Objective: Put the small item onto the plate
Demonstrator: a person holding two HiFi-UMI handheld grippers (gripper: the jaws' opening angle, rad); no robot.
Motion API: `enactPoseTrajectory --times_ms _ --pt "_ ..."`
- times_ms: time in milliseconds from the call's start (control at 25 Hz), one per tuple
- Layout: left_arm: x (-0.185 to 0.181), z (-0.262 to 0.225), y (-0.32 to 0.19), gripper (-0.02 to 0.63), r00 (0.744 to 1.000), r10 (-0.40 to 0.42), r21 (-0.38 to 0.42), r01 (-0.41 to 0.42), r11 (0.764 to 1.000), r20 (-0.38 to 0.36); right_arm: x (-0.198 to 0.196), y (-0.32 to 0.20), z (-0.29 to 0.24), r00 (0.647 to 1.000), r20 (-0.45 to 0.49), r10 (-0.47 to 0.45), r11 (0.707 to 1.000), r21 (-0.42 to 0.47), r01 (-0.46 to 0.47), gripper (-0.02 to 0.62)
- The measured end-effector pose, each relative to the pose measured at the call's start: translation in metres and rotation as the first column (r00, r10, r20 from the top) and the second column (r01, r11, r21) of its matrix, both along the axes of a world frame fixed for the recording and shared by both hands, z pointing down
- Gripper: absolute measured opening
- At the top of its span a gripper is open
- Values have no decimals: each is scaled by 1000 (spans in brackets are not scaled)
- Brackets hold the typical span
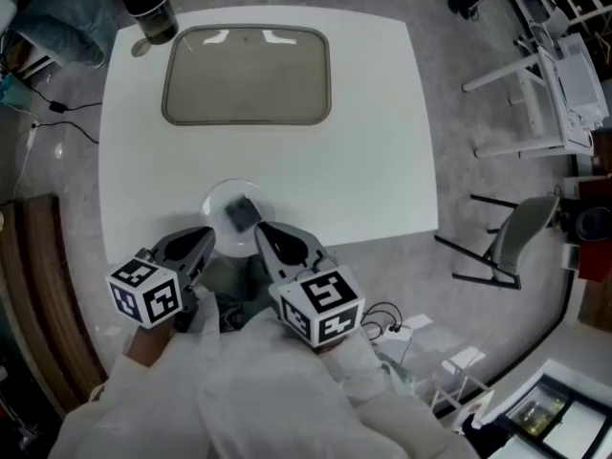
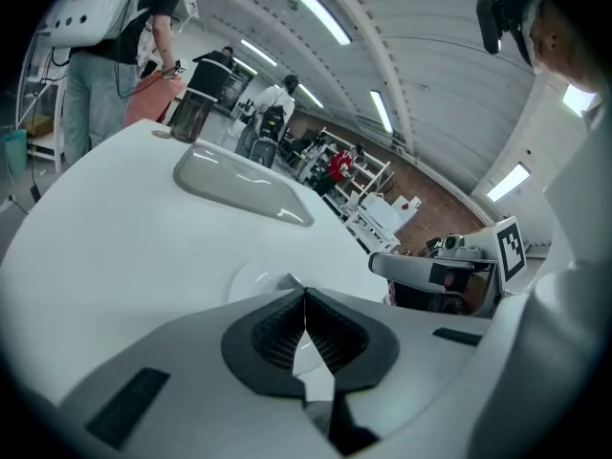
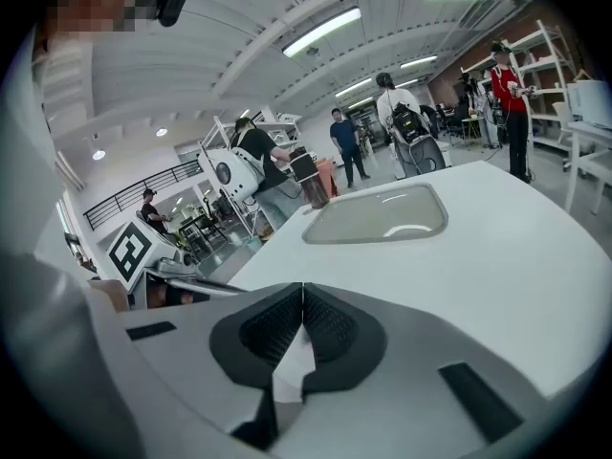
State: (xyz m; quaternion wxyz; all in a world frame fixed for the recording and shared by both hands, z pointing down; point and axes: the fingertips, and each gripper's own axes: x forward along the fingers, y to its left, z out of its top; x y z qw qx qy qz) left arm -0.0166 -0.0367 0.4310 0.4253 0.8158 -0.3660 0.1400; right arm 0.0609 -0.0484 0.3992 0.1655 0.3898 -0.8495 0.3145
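A small dark grey item (image 1: 241,212) lies on a small clear round plate (image 1: 218,202) near the front edge of the white table (image 1: 363,142). In the head view my left gripper (image 1: 206,234) is just left of the plate and my right gripper (image 1: 260,231) just below the item. Both are shut with nothing between the jaws. In the left gripper view the plate (image 2: 256,279) shows just past my shut left gripper (image 2: 305,295), and the right gripper's body (image 2: 449,273) is at the right. The right gripper view shows my right gripper (image 3: 303,290) shut and empty over the table.
A large grey tray (image 1: 247,75) lies at the table's far side. A dark tumbler (image 1: 149,8) stands at the far left corner. Folding chairs (image 1: 512,247) stand on the floor to the right. Several people stand beyond the table in both gripper views.
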Motion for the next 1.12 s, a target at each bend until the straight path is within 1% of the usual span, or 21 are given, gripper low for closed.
enactPoseTrajectory --times_ms 160,280,440,520,720,880,1000,1120 --pt "-9 12 5 9 1000 -17 -37 17 999 -4 -2 1 12 1000 7 8 999 -35 -8 15" --pt "-13 17 8 9 999 -28 -63 26 998 -34 -1 2 19 1000 18 23 998 -62 -22 14" --pt "-15 27 11 11 996 -76 -108 70 992 -48 2 7 31 1000 10 29 996 -91 -28 15" --pt "-15 33 17 11 995 -85 -125 78 989 -50 3 12 40 999 0 36 994 -108 -36 15" --pt "-13 47 19 11 997 -71 -156 64 986 -38 7 11 55 998 -6 60 988 -142 -60 15" --pt "-18 52 21 12 996 -85 -165 82 983 -16 11 12 63 998 3 70 982 -175 -69 15" --pt "-21 58 25 12 995 -104 -189 103 977 3 12 19 74 998 4 60 977 -206 -58 15" --pt "-23 62 28 15 993 -121 -213 117 970 -7 13 24 80 999 -3 50 973 -227 -50 17"
